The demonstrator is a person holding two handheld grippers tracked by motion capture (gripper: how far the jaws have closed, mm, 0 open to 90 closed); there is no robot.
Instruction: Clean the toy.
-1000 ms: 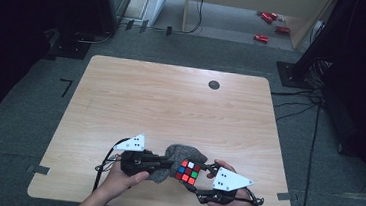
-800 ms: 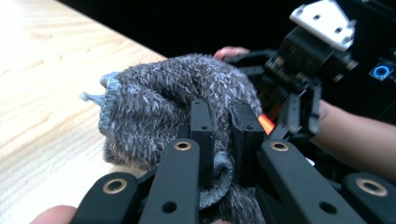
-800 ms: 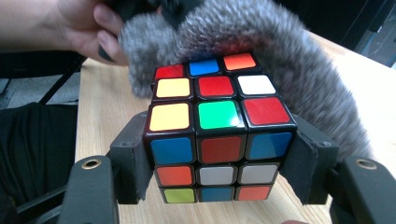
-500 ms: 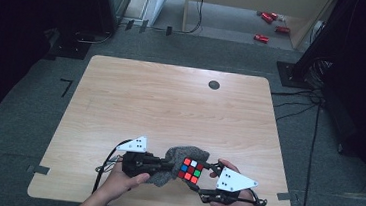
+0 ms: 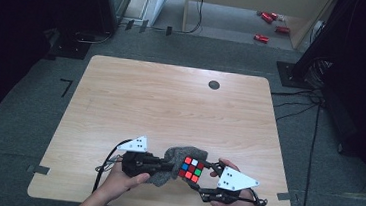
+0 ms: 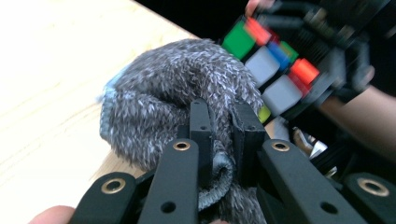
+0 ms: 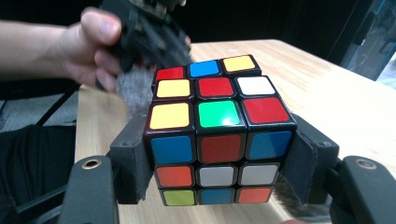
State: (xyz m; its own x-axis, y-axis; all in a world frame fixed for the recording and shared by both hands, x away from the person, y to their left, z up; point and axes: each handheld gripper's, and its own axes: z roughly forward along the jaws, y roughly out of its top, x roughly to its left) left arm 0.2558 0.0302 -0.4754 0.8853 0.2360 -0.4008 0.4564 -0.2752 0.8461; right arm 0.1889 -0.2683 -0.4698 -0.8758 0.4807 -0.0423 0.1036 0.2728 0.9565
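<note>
Two grippers meeting at the near table (image 5: 171, 102) edge

Left gripper (image 5: 168, 166) is pinching the cloth (image 6: 177, 107); right gripper (image 7: 215, 149), pointing toward it, is clamping the cube (image 7: 217, 126).

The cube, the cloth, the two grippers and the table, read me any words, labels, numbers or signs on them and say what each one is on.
None: no readable text in any view.
puzzle cube: plain coloured stickers, no logo or lettering.
grey fuzzy cloth: no tag or print visible.
left gripper and right gripper: black parts with brass screws, no markings.
grey plates: small dark dots, not characters.
table: bare wood, one dark round spot.
</note>
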